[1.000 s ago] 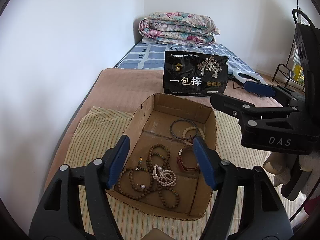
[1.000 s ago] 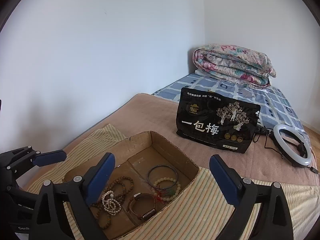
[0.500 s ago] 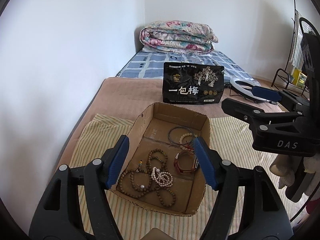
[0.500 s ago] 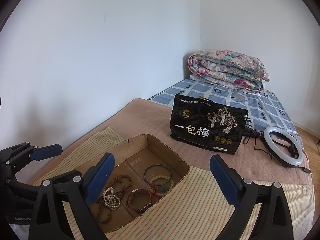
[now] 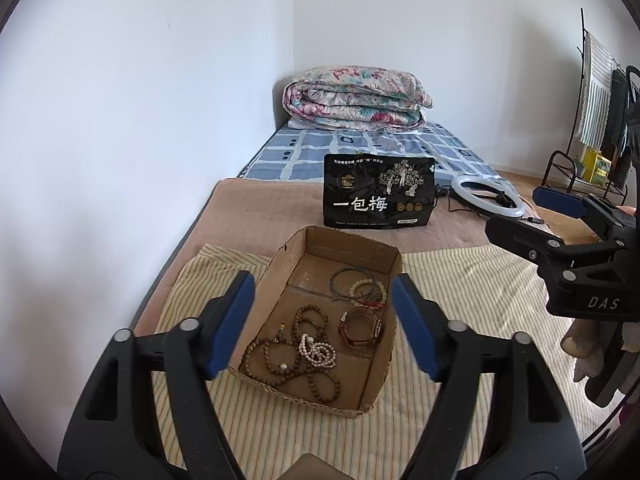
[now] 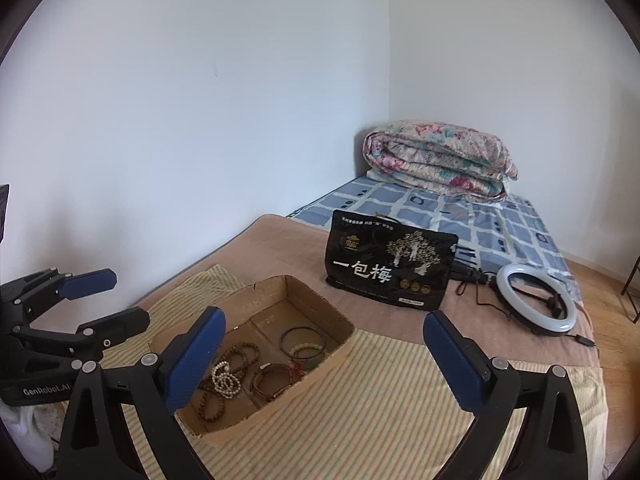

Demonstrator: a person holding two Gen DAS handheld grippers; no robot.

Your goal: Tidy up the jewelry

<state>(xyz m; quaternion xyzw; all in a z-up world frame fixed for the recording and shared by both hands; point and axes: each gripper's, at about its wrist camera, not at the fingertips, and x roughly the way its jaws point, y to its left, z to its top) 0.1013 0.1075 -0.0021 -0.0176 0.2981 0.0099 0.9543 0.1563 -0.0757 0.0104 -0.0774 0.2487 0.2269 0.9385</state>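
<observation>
An open cardboard box [image 5: 384,256] [image 6: 340,330] lies on a striped cloth [image 5: 460,280] [image 6: 380,400] on the bed. Inside lie brown bead strings [image 5: 276,360] [image 6: 240,354], a white pearl bracelet [image 5: 318,354] [image 6: 225,378], a brown watch [image 5: 360,330] [image 6: 272,380], a pale bead bracelet [image 5: 368,290] [image 6: 306,350] and a thin dark bangle [image 5: 348,280] [image 6: 302,336]. My left gripper [image 5: 324,326] [image 6: 102,298] hovers above the box, its jaws opening with nothing between them. My right gripper [image 6: 324,356] [image 5: 524,216] hangs open and empty to the box's right.
A black snack bag [image 5: 378,196] [image 6: 390,266] stands behind the box. A white ring light [image 5: 488,196] [image 6: 536,300] with a cable lies to its right. A folded floral quilt [image 5: 356,100] [image 6: 440,160] sits at the bed's far end by the wall. A metal rack [image 5: 584,160] stands at right.
Both grippers have drawn back and risen, so the box looks smaller and farther. The left gripper's jaws have spread wider. The jewelry in the box has not moved.
</observation>
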